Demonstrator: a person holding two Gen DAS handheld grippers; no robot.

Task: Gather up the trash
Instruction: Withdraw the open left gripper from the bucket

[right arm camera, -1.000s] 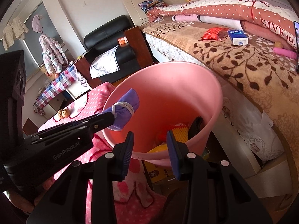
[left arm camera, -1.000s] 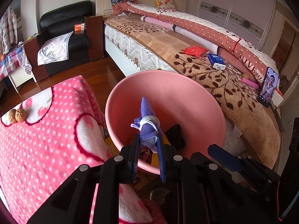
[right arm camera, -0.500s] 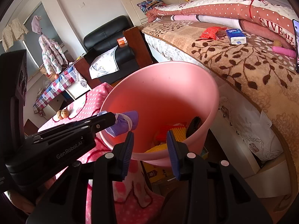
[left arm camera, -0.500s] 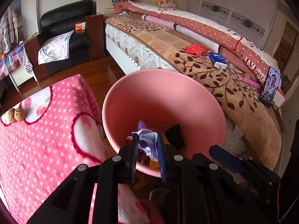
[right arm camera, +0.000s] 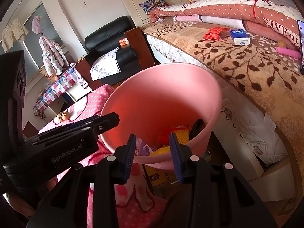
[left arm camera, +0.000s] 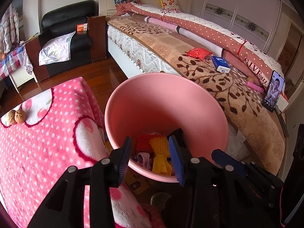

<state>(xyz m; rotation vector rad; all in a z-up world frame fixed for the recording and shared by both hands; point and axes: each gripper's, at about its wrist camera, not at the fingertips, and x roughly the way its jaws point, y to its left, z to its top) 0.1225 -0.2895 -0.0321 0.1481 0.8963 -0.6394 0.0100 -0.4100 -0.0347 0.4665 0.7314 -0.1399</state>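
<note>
- Left wrist view: the left gripper (left arm camera: 150, 156) hangs over the near rim of the pink bin (left arm camera: 190, 98), angled down into it. Its jaws have just been opening and now stand apart with nothing between them.
- The purple wad (left arm camera: 143, 158) lies in the bin's bottom, directly under those jaws, beside yellow trash (left arm camera: 160, 163) and orange mesh (left arm camera: 144, 142). Judgement: it was let go from this spot, which is why the gripper sits over the opening and not to one side.
- Right wrist view: the right gripper (right arm camera: 153, 154) is parted about halfway and empty, hovering at the bin's near rim. It touches nothing; judged to be idle while the left one works.
- The bin stands on the floor between the pink blanket (left arm camera: 38, 152) and the bed (left arm camera: 237, 95), within reach of both surfaces.
- Uncollected items, judged likely next: a red packet (left arm camera: 198, 53) and a blue box (left arm camera: 220, 64) well apart on the bed; two walnuts (left arm camera: 15, 116) on the blanket.
- A phone (left arm camera: 273, 91) leans upright at the bed's far end; judged not trash.
</note>
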